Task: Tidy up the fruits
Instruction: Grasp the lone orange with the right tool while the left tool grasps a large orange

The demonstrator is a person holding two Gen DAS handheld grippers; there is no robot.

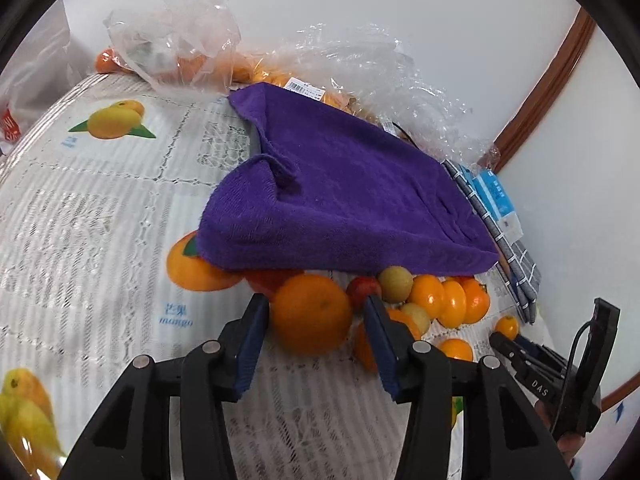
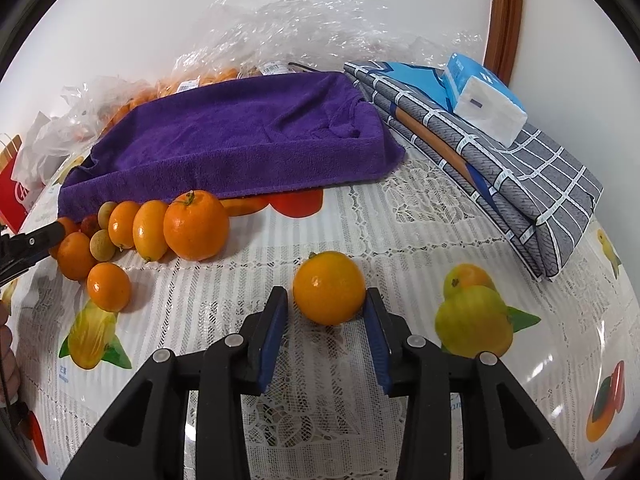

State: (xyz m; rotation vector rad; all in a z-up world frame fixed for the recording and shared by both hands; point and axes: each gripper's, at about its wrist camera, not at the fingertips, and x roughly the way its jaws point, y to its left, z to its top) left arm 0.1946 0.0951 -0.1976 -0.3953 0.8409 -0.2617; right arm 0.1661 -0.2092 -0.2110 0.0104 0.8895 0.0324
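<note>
In the left wrist view a large orange (image 1: 312,314) lies on the table between the blue pads of my left gripper (image 1: 314,300). The left pad is at its skin and a gap shows at the right pad, so the gripper is open. Behind it several small oranges, kumquats (image 1: 428,294) and longans (image 1: 396,283) lie in a cluster at the edge of a purple towel (image 1: 344,200). My right gripper (image 2: 326,296) stands open around a small orange (image 2: 329,288) resting on the tablecloth, with a narrow gap at its left pad. The fruit row (image 2: 150,230) lies to its left.
The purple towel (image 2: 240,140) drapes over something box-shaped. Clear plastic bags of oranges (image 1: 192,60) stand behind it against the wall. A folded grey checked cloth (image 2: 520,176) with a tissue pack (image 2: 484,100) lies at the right. A red-and-white bag (image 2: 12,192) sits far left.
</note>
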